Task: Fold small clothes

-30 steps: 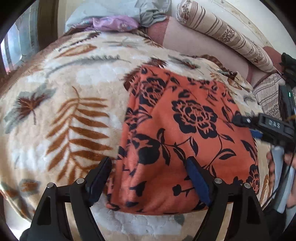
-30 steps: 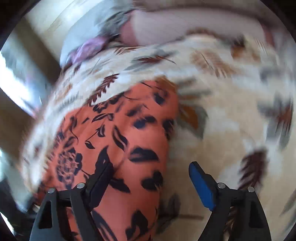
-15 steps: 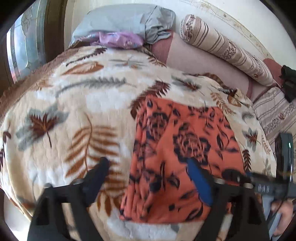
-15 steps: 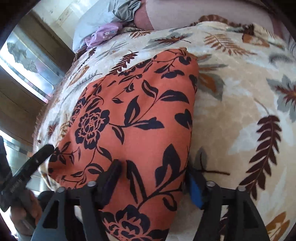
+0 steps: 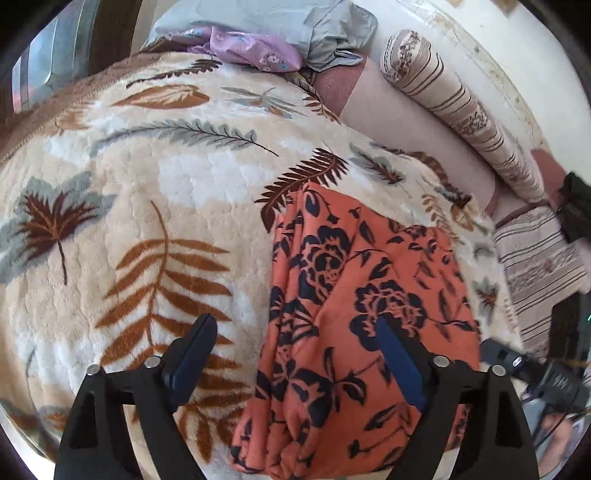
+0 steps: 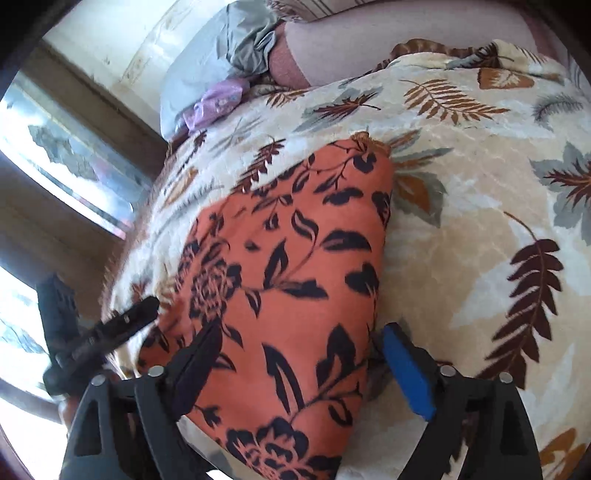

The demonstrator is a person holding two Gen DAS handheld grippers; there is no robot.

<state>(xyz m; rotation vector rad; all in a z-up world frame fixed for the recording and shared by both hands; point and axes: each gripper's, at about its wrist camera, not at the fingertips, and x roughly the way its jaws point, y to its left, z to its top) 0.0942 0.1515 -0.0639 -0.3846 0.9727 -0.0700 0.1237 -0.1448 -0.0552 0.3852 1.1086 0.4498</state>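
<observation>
Orange floral garment (image 5: pixel 354 325) lay folded on the leaf-print fleece blanket (image 5: pixel 155 206), stacked layer edges visible along its left side in the left wrist view. It sat ahead of and partly between the fingers of the left gripper (image 5: pixel 295 354): the right finger was over the cloth, the left finger over bare blanket just left of the garment's edge. Left gripper was released, jaws spread wide, nothing held.

In the right wrist view the same garment (image 6: pixel 288 280) ran forward from between the fingers of the right gripper (image 6: pixel 303 365). Jaws spread apart here too, nothing clamped; cloth filled the gap, left finger over the fabric, blue-padded right finger at the garment's right edge where it met the blanket (image 6: pixel 480 206). Couldn't tell whether either finger touched the cloth.

Each gripper showed in the other's camera: the right one low at the right edge of the left view, the left one to the left of the right gripper, its tip just beside the garment's left edge.

Beyond the left gripper, at the blanket's far end: purple floral cloth (image 5: pixel 255 48) against a grey pillow (image 5: pixel 295 22). Far right of it, a striped bolster (image 5: pixel 454 107) along the wall, with a striped cushion (image 5: pixel 539 258) nearer, right of the garment.
</observation>
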